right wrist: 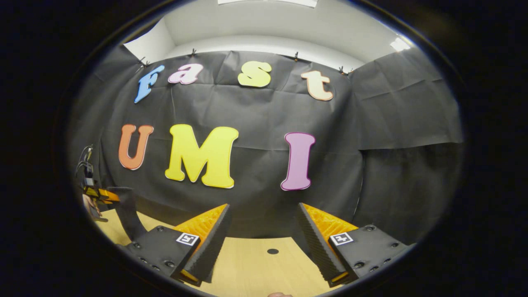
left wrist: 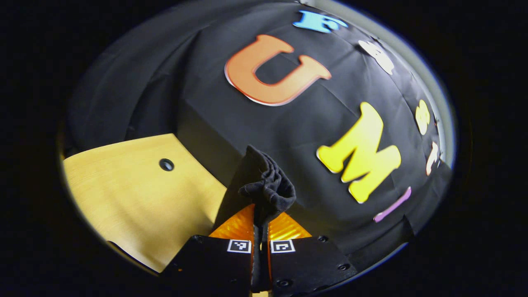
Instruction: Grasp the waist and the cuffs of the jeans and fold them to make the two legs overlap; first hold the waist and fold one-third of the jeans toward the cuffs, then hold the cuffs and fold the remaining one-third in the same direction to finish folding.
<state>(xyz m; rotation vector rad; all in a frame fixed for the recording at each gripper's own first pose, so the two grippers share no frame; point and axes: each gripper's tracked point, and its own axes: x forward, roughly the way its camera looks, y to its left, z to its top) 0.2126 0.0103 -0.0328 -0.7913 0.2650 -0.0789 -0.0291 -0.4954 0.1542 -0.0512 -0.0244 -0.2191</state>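
A bunched edge of the dark jeans (left wrist: 266,185) sticks up between the fingers of my left gripper (left wrist: 260,220), which is shut on it, lifted above the wooden table (left wrist: 132,198). I cannot tell which part of the jeans this is. In the right gripper view, that left gripper (right wrist: 99,194) shows far off at the left edge, held by a hand, with a strip of the dark jeans (right wrist: 127,214) hanging from it down to the table. My right gripper (right wrist: 263,206) stands open over the table (right wrist: 255,268) with nothing between its fingers.
The light wooden table has a small dark round hole (left wrist: 166,164), and the right gripper view shows a round hole (right wrist: 272,251) too. The black cloth wall stands close behind the table's far edge.
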